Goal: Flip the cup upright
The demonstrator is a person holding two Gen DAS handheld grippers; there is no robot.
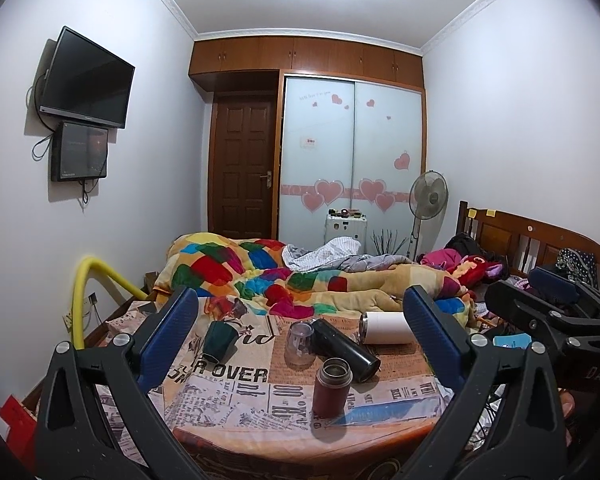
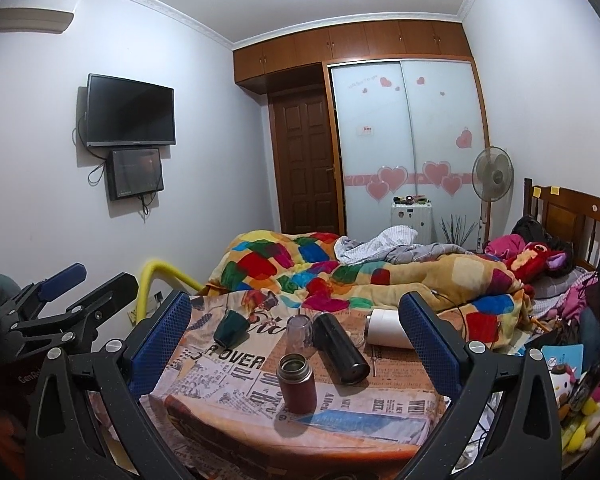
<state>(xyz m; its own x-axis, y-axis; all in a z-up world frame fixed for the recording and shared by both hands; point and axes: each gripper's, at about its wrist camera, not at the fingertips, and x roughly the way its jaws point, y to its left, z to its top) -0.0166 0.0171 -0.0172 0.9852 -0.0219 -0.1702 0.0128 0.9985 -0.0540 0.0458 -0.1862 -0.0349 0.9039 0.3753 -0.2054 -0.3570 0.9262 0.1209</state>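
Note:
A small table [image 1: 260, 432] [image 2: 228, 424] covered with a newspaper-print cloth holds several cups. A maroon flask [image 1: 332, 386] [image 2: 297, 382] stands upright with its mouth open. A black flask [image 1: 346, 349] [image 2: 340, 348] lies on its side. A white cup [image 1: 386, 327] [image 2: 386, 328] lies on its side. A clear cup [image 1: 299, 343] [image 2: 299, 330] stands mouth down. A dark green cup [image 1: 219, 340] [image 2: 231, 327] lies tilted at the left. My left gripper [image 1: 300, 336] and right gripper [image 2: 296, 332] are both open and empty, held back from the table's near edge.
A bed with a colourful quilt [image 1: 280, 272] lies right behind the table. A yellow tube [image 1: 88, 280] rises at the left. A fan [image 1: 428, 196] and a wardrobe [image 1: 352, 152] stand at the far wall. Toys [image 2: 572, 392] pile at the right.

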